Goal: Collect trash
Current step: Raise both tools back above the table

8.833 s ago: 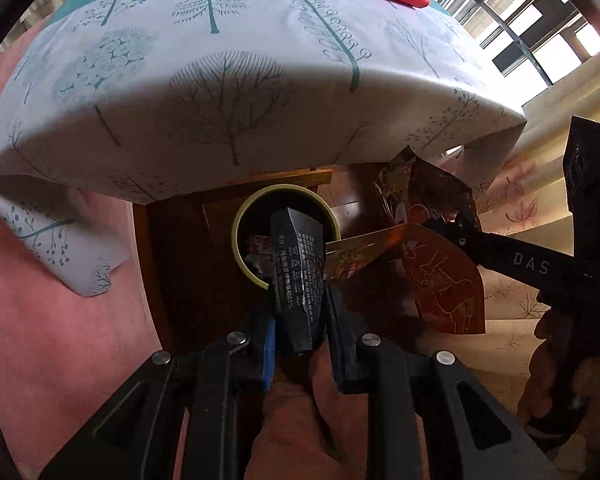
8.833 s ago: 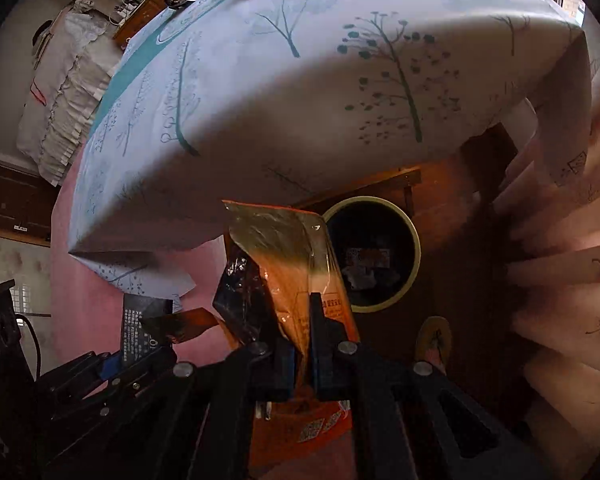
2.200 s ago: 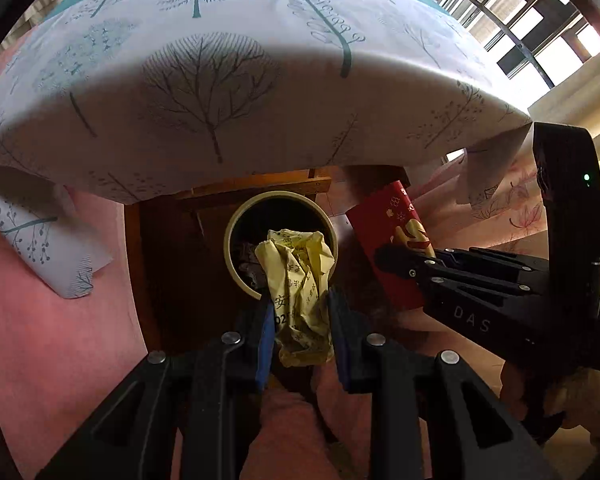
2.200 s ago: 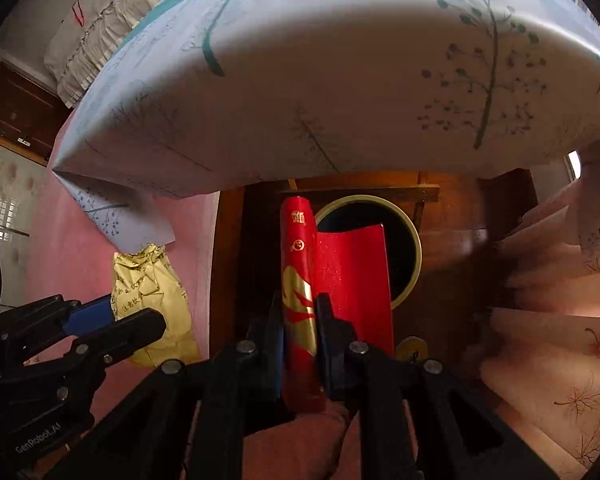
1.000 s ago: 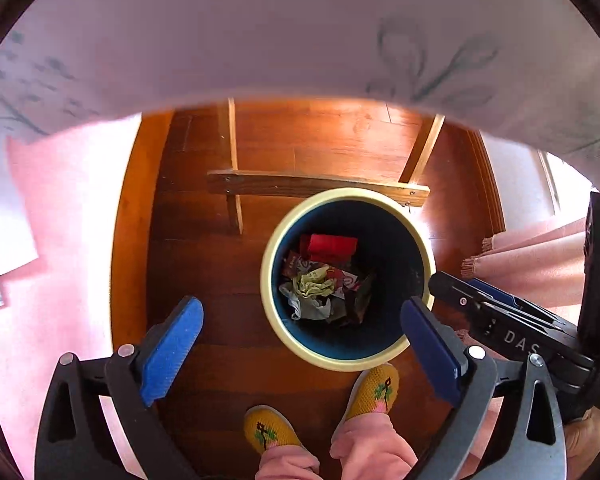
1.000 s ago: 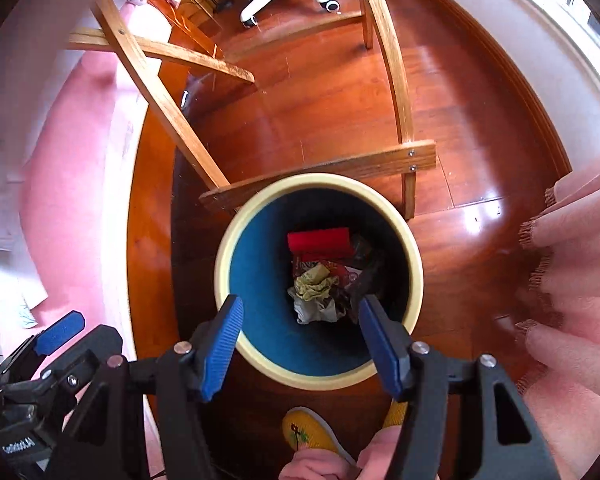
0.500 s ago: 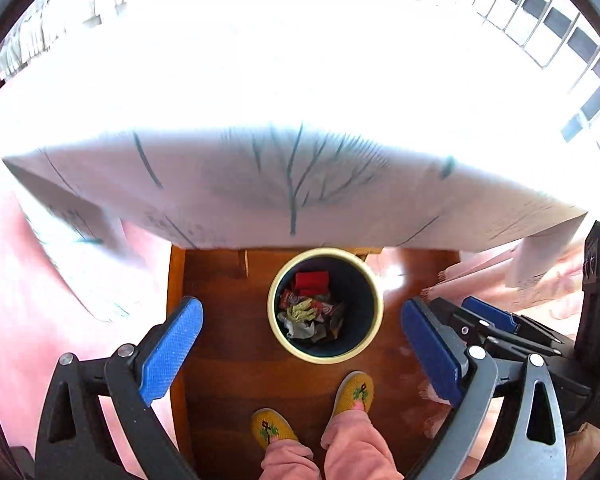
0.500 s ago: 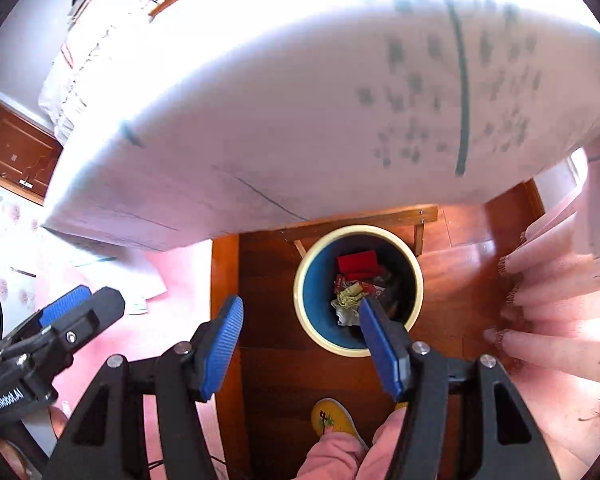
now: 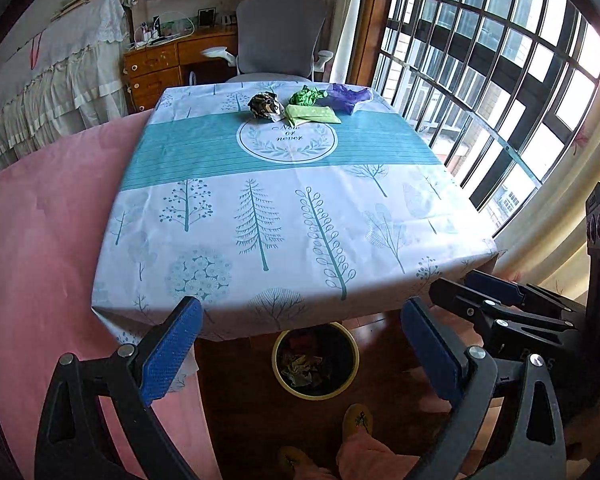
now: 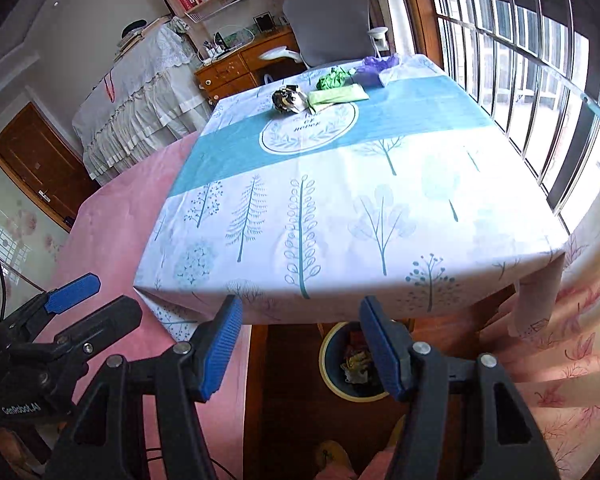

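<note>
Both grippers are open and empty, held near the table's front edge. My left gripper (image 9: 300, 344) and right gripper (image 10: 300, 340) hang above the yellow-rimmed bin (image 9: 278, 376) (image 10: 325, 364) on the floor under the table, with trash inside. At the table's far end lie a dark crumpled wrapper (image 9: 264, 106) (image 10: 287, 99), a light green packet (image 9: 312, 114) (image 10: 338, 95), a crumpled green wrapper (image 9: 306, 96) (image 10: 332, 78) and a purple bag (image 9: 346, 96) (image 10: 374, 68).
The table (image 9: 260, 216) has a tree-print cloth. A grey office chair (image 9: 280, 36) stands behind it, a barred window (image 9: 480, 80) at the right, curtains (image 10: 572, 320) near the right corner, a pink sheet (image 9: 40, 220) at the left. The person's slippered feet (image 9: 358, 420) stand by the bin.
Both grippers let go of the yellow wrapper and the red packet into the bin, opened, then rose from under the table to above its front edge.
</note>
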Demonstrator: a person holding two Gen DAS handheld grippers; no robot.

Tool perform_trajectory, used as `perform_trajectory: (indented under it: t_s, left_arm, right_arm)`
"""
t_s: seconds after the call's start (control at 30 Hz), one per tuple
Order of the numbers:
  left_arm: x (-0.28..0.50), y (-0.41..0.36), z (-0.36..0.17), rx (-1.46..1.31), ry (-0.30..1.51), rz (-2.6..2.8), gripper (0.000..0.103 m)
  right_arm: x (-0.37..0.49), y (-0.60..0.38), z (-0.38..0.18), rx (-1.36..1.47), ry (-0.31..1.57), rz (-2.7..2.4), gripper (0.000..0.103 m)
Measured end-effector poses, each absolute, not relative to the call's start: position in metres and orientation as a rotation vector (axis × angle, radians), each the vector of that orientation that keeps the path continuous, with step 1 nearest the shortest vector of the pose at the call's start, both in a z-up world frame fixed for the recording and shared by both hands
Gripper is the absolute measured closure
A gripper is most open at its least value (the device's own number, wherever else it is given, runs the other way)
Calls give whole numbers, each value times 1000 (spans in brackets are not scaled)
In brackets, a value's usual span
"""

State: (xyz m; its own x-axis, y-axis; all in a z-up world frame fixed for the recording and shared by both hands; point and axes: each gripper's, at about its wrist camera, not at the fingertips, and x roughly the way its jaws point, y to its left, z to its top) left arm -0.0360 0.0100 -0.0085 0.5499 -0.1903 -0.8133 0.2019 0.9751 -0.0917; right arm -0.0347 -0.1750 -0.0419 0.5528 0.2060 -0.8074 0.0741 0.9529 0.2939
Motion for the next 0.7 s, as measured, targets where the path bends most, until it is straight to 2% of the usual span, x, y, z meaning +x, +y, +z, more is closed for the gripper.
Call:
perform_trajectory:
  t_s: [0.23, 0.33, 0.53, 0.7]
  left_arm:
    - [-13, 17, 40, 38, 888, -227, 4]
    - [3, 21, 48, 28, 880, -222, 4]
    - [46, 20, 58, 32, 864, -191, 4]
    - [104, 11, 55, 17, 864, -143, 4]
  right_arm:
    - [-12, -184, 6, 257, 880, 25, 41]
    - [2, -191, 19, 234, 855, 9, 32]
    - [47, -210, 32, 173, 825, 12, 30]
    - [107, -236, 30, 148, 826, 49, 19]
